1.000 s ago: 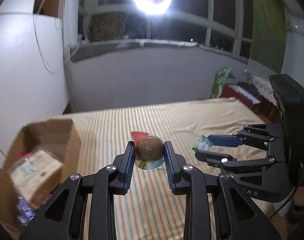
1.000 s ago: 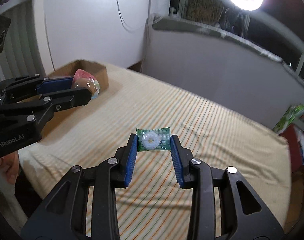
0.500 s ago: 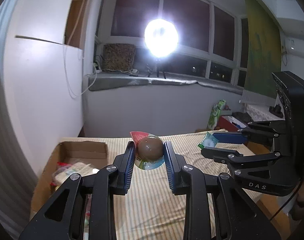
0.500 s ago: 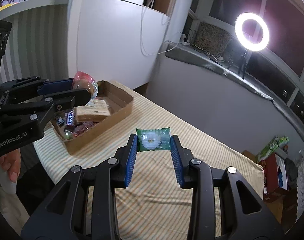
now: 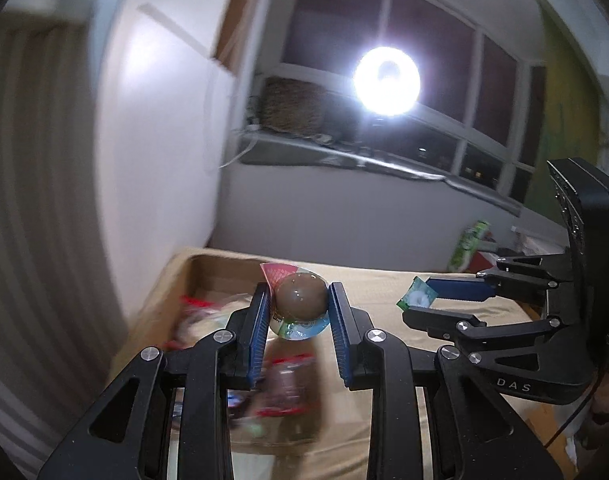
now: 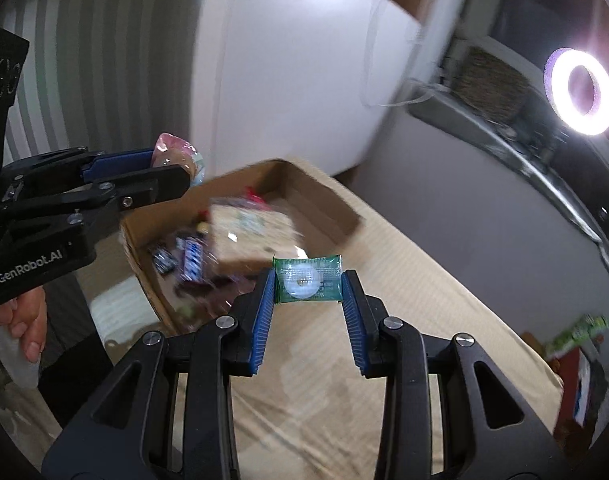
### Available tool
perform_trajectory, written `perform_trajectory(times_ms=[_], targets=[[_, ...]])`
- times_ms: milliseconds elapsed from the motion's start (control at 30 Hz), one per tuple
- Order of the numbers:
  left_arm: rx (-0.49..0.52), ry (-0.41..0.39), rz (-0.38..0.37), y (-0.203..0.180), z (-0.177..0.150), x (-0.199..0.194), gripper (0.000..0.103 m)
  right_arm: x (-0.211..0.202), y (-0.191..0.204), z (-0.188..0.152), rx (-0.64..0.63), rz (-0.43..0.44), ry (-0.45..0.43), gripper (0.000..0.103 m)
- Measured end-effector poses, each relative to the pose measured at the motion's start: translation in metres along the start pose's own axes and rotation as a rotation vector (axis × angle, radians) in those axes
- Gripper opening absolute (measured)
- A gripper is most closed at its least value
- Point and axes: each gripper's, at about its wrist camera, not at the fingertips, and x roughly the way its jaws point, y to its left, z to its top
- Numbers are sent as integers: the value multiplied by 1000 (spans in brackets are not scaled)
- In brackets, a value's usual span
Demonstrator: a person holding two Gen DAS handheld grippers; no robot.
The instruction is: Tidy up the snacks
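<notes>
My left gripper [image 5: 300, 300] is shut on a round brown snack in a clear wrapper [image 5: 300, 296] and holds it above the cardboard box [image 5: 220, 266]. It also shows in the right wrist view [image 6: 176, 168], over the box's near end. My right gripper [image 6: 307, 282] is shut on a small green candy packet [image 6: 307, 278], held in the air beside the box [image 6: 324, 196]. It also shows in the left wrist view [image 5: 418, 300]. The box holds several snacks, among them a wrapped sandwich [image 6: 248, 232] and chocolate bars [image 6: 190, 256].
The box sits on a table with a striped beige cloth [image 6: 424, 288]. A white wall [image 5: 160, 140] stands close on the left. A ring light [image 5: 386, 76] shines from the window sill. A green package [image 5: 470, 242] stands beyond the table's far right.
Both grippers have swung left toward the box, still holding their snacks. The box has come closer and lies under the left gripper.
</notes>
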Motion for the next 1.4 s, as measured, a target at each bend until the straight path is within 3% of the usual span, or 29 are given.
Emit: perform_trajectory(times_ms=[233,633,667,700,733,767,800,867,1000,1167,1400], targets=[[-62,30,103,57,-5,6,27,49,33,28,-39,92,-6,35],[-40,69,103,53,-7,31,28,75,20,20,-18,132,12,37],[-37,81,103,52,-9,36,29,78,19,18,-19,140,16,49],[-34,91,102,52,-11,39,31,83,18,14,-16,145,23,70],[-30,100,105,52,-12,44,48,87,17,9,-5,140,21,82],[-27,113,120,51,-14,47,64,88,15,6,6,139,14,82],[-30,110,132,50,-16,48,87,88,14,3,20,146,9,82],[-20,69,155,49,-20,43,89,89,11,-3,40,144,7,82],[-1,81,177,47,-19,43,89,82,11,-5,59,121,-21,83],[-1,58,196,50,-16,32,89,67,20,-4,69,81,-69,103],[20,28,234,51,-14,13,89,45,20,-15,184,5,-110,103]])
